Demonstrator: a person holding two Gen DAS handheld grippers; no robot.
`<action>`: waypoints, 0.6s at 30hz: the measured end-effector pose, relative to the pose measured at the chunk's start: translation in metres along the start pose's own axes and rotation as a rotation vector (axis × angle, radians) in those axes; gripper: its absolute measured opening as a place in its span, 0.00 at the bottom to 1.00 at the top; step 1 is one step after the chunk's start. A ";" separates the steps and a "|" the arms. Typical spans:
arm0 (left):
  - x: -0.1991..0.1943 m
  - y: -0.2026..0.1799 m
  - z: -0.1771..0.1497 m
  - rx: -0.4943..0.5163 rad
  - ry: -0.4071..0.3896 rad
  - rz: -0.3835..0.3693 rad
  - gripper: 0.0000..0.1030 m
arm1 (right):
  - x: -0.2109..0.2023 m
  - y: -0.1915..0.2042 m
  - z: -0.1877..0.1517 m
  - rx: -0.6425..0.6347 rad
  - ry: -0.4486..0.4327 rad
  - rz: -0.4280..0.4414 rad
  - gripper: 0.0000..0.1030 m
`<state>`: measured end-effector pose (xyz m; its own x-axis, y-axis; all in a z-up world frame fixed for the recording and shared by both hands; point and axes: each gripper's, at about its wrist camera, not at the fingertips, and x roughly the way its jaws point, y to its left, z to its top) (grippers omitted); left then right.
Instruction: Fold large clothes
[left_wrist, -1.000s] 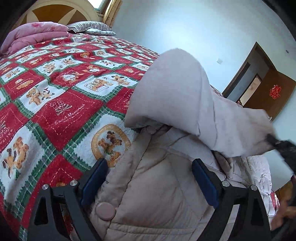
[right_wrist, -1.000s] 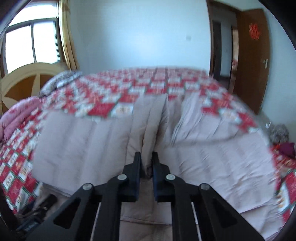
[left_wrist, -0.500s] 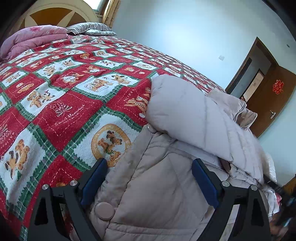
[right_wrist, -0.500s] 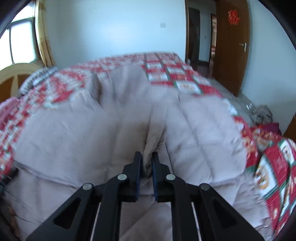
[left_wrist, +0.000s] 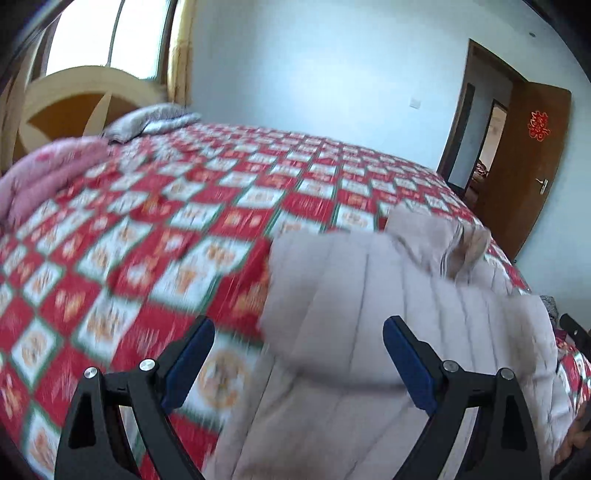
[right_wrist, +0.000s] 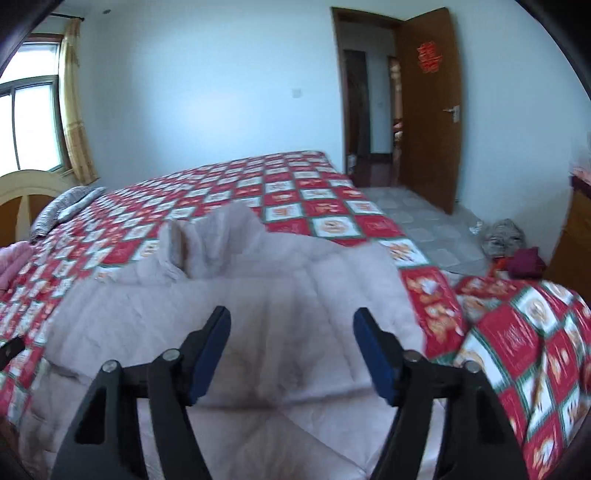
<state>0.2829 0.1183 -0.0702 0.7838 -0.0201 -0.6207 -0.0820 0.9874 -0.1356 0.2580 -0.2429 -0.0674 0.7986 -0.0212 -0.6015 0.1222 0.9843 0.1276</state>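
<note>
A beige quilted puffer jacket (left_wrist: 369, 325) lies folded over itself on the red patchwork bed quilt (left_wrist: 147, 236), its collar bunched at the far end. It also shows in the right wrist view (right_wrist: 258, 295). My left gripper (left_wrist: 298, 341) is open and empty above the jacket's left edge. My right gripper (right_wrist: 291, 332) is open and empty above the jacket's near part. The quilt (right_wrist: 517, 332) shows to the right of the jacket there.
A pink blanket (left_wrist: 44, 173) and a grey pillow (left_wrist: 151, 120) lie by the headboard (left_wrist: 74, 99). An open brown door (right_wrist: 430, 110) is at the far right. Clothes (right_wrist: 513, 247) lie on the tiled floor beside the bed.
My right gripper has opened and let go of the jacket fold, which now lies flat on the jacket. My left gripper has lifted and tilted up, still open.
</note>
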 end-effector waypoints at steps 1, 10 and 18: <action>0.011 -0.009 0.010 0.029 -0.006 0.017 0.90 | 0.011 0.007 0.005 -0.013 0.028 0.018 0.43; 0.103 -0.019 -0.002 0.107 0.098 0.199 0.90 | 0.089 0.016 -0.024 -0.071 0.210 -0.037 0.34; 0.126 -0.011 -0.019 0.031 0.180 0.134 0.95 | 0.087 0.027 -0.049 -0.139 0.211 -0.110 0.35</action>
<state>0.3708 0.1018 -0.1617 0.6441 0.0865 -0.7600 -0.1566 0.9875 -0.0204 0.3018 -0.2098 -0.1545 0.6426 -0.1064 -0.7588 0.1079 0.9930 -0.0479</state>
